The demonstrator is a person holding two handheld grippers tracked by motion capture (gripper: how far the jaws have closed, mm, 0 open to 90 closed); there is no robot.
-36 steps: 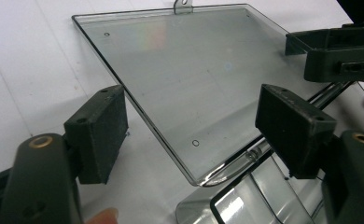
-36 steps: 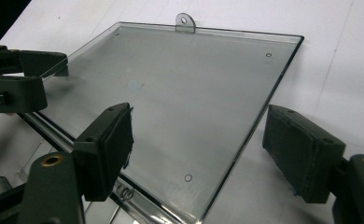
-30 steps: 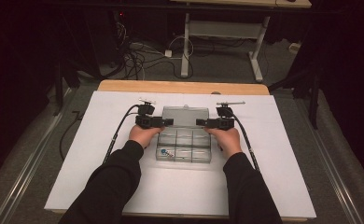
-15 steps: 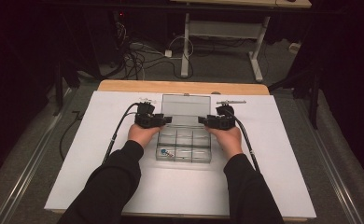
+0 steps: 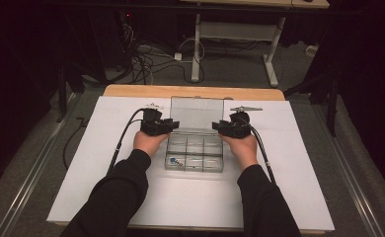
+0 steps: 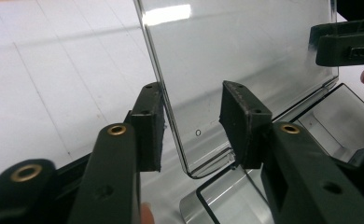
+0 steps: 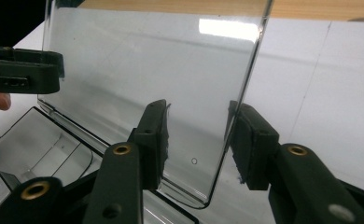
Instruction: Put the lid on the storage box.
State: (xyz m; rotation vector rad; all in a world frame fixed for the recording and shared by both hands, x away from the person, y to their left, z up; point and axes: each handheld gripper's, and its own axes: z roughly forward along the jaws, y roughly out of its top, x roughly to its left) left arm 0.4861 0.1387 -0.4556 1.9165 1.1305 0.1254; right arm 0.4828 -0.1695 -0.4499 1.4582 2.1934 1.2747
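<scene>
Clear plastic compartment box [image 5: 194,154] sits mid-table on the white sheet [image 5: 106,187], just ahead of both hands. Its lid [image 5: 197,112] stands raised, near upright, hinged at the far edge.

Left gripper [image 5: 165,125] at the lid's left edge; in the left gripper view [image 6: 192,128] the jaws have just been closing, lid edge between them, one pad just about touching the edge, the other apart from the pane.

Right gripper [image 5: 219,128] at the lid's right edge; same there [image 7: 199,140], jaws just been closing, edge between, gaps visible either side.

Small blue item [image 5: 173,160] lies in the near-left compartment
</scene>
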